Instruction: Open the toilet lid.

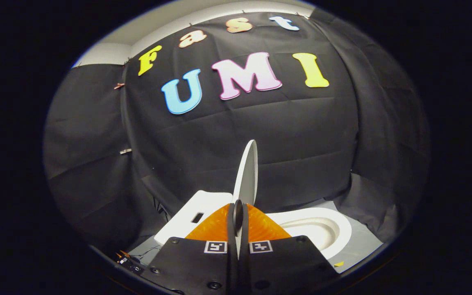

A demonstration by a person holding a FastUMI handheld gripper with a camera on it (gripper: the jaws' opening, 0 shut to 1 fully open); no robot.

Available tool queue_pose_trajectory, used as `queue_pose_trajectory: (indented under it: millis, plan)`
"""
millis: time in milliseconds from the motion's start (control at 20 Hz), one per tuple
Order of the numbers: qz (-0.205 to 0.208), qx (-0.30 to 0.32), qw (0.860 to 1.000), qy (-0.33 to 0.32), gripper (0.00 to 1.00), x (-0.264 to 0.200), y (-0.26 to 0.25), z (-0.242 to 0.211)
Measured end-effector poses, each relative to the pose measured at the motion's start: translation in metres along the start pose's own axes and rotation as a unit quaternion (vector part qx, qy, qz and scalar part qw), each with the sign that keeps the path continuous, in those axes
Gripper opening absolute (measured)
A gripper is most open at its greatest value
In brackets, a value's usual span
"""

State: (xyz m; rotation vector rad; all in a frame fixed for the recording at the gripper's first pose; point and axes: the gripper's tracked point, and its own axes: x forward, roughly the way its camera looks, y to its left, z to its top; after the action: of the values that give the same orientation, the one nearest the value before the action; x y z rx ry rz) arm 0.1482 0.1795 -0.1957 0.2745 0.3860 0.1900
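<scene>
While pinched edge-on, toilet lid (247, 172) upright, between closed claw (238, 213) fingers, above bowl (322, 229).

one fisheye camera rides on the tongs (238, 213), low and close over the toilet (322, 229), looking forward along the two fingers toward the black cloth wall (301, 135). the raised toilet lid (247, 172) stands edge-on just ahead, pinched between the fingers.
</scene>
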Motion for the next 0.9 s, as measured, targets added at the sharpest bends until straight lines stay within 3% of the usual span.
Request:
queue_pose_trajectory:
  millis: [900]
  plan:
    - [0.085, -0.058, 0.994, 0.027, 0.06, 0.025, 0.125, -0.027]
